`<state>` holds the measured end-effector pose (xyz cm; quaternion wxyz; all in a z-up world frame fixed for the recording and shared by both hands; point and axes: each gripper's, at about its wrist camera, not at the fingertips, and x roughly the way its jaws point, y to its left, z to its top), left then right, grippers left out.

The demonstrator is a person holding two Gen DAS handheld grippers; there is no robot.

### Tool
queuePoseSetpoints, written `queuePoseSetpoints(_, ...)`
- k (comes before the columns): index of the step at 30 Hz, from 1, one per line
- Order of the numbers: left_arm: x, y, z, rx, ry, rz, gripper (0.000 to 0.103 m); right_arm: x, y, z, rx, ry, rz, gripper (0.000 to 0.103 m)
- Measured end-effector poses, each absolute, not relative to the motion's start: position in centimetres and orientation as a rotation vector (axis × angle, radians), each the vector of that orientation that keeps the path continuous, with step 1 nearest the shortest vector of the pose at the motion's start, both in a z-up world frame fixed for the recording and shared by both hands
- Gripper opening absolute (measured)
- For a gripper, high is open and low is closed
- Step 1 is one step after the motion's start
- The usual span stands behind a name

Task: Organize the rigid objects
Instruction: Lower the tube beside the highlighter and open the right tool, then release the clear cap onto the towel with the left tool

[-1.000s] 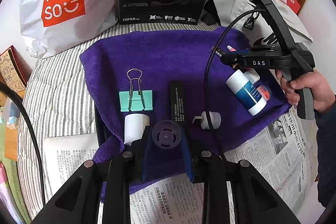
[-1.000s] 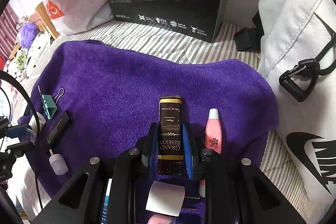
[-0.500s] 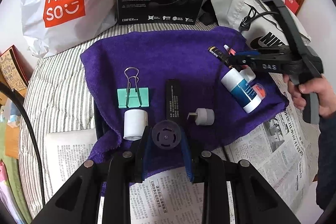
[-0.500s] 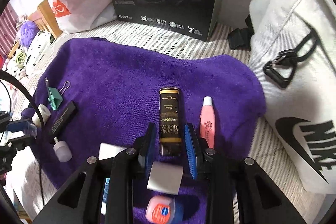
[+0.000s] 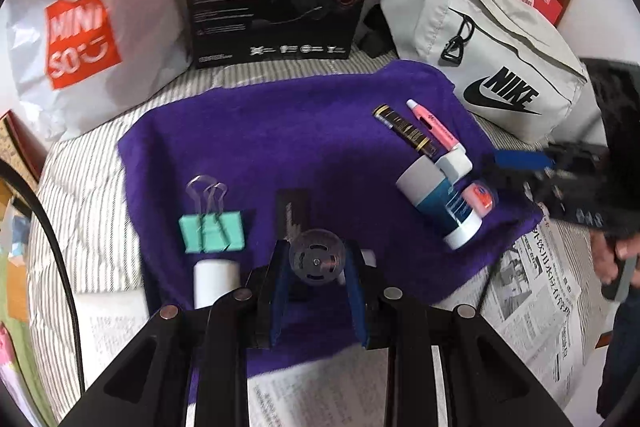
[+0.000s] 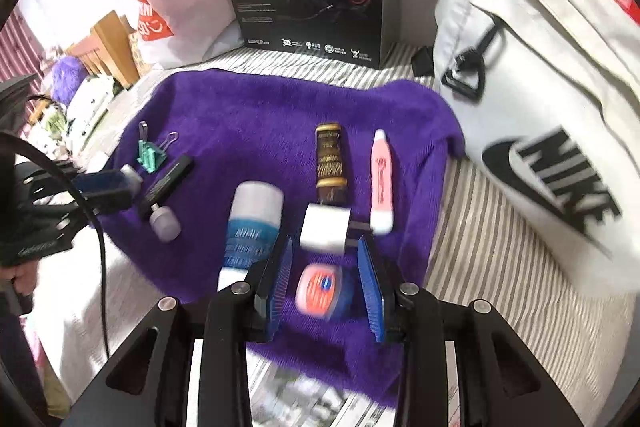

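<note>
My left claw is clenched on a small dark wheel low over the purple towel. My right claw has just been opening and stands released, nothing between its pads. The gold-black tube lies on the towel, its long axis running 12 to 6, cap toward 12, just beside the pink tube at its 3 o'clock. I judge a careless sweep could knock the white plug into it.

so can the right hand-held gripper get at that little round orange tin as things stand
Probably yes. The right hand-held gripper has just been opening, with nothing between its pads, and the orange tin lies on the purple towel right below the gap. The white plug just beyond it is the only crowding.
</note>
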<state>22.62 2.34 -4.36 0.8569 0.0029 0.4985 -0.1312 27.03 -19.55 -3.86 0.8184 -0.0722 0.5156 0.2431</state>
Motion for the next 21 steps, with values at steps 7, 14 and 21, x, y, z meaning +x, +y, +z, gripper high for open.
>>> queuePoseSetpoints(7,24.9,0.7,-5.4,0.025,1.063,-0.294,0.026,25.2,-21.0,-4.2,-0.118,1.111,0.507,0.035)
queuePoseSetpoints(14,26.9,-0.4,-7.2,0.029,1.093,-0.305,0.026,25.2,-21.5,-5.0,-0.084,1.141,0.507,0.035)
queuePoseSetpoints(21,27.1,-1.2,-8.4,0.054,1.111,-0.3,0.026,24.8,-21.5,-5.0,-0.068,1.136,0.514,0.035)
